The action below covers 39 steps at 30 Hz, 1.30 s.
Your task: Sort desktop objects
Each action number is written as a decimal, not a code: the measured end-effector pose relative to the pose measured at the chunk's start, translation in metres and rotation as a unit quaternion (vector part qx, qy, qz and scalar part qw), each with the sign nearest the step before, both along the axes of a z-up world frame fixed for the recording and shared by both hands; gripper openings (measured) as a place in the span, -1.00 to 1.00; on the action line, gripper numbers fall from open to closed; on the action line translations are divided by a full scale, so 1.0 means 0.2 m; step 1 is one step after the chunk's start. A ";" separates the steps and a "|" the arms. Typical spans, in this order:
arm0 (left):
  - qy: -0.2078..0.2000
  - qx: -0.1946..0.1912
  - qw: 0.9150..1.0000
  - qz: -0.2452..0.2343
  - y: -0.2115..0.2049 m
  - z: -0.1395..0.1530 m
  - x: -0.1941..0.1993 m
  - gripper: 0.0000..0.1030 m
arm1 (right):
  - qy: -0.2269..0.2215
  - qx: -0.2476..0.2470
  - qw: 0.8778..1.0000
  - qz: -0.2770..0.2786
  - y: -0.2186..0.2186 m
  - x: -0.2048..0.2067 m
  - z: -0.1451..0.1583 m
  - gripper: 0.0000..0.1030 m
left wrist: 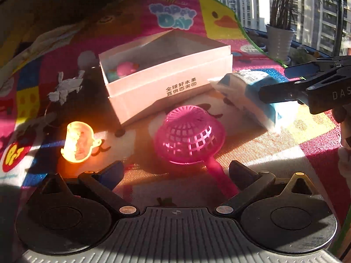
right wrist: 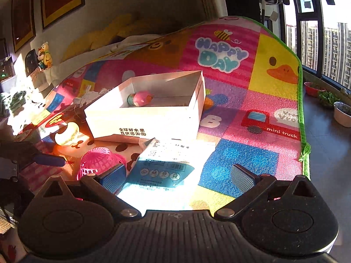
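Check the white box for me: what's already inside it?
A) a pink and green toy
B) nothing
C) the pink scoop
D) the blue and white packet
A: a pink and green toy lies inside the white box, while the pink scoop and the blue and white packet lie on the mat in front of it.

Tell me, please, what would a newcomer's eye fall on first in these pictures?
Probably the open white cardboard box in the middle of the bright cartoon play mat, with a round pink toy inside. In front of it lies an upturned pink plastic mesh scoop. Beside the scoop, a blue-and-white packet rests between the spread fingers of the right gripper.
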State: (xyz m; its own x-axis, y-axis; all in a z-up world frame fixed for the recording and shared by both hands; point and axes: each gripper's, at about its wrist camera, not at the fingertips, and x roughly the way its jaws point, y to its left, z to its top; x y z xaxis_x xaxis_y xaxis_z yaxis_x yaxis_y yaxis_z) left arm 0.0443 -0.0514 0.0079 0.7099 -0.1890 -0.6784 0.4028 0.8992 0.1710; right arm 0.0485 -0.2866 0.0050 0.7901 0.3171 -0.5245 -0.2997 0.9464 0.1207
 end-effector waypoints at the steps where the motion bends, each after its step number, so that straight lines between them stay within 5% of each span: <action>1: -0.006 0.007 1.000 0.018 0.03 0.00 0.01 1.00 | -0.003 -0.005 1.000 0.004 0.02 0.00 -0.01 1.00; 5: -0.008 -0.018 0.998 0.063 0.14 0.02 0.05 1.00 | -0.002 -0.025 1.000 0.013 0.09 0.00 -0.03 1.00; 10: 0.004 -0.076 0.996 0.041 0.12 0.02 0.02 1.00 | 0.000 -0.032 0.999 0.019 0.11 -0.01 -0.03 0.96; 13: 0.007 -0.085 0.996 0.029 0.07 0.00 0.00 1.00 | 0.019 -0.039 0.998 0.038 0.14 -0.01 -0.04 0.44; 17: 0.009 -0.092 0.995 0.036 0.08 -0.01 0.01 1.00 | 0.031 -0.044 0.997 0.059 0.15 -0.06 -0.03 0.28; 21: 0.017 -0.111 0.992 0.058 0.12 -0.02 0.03 1.00 | 0.037 -0.053 0.993 0.095 0.16 -0.16 -0.03 0.31; 28: 0.015 -0.105 0.993 0.059 0.11 -0.02 0.02 1.00 | 0.039 -0.051 0.994 0.088 0.15 -0.21 -0.04 0.92; 32: 0.015 -0.109 0.992 0.060 0.11 -0.03 0.02 1.00 | 0.079 -0.024 0.993 0.082 0.15 -0.17 -0.08 0.97; 39: 0.016 -0.108 0.992 0.060 0.11 -0.03 0.02 1.00 | 0.086 -0.007 0.994 0.067 0.15 -0.17 -0.09 1.00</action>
State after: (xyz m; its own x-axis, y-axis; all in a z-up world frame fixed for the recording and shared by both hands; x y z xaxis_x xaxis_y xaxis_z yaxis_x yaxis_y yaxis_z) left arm 0.0485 -0.0290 0.0020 0.7155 -0.2476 -0.6533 0.2929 0.9553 -0.0413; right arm 0.0151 -0.2573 -0.0133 0.6392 0.4056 -0.6534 -0.4001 0.9010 0.1678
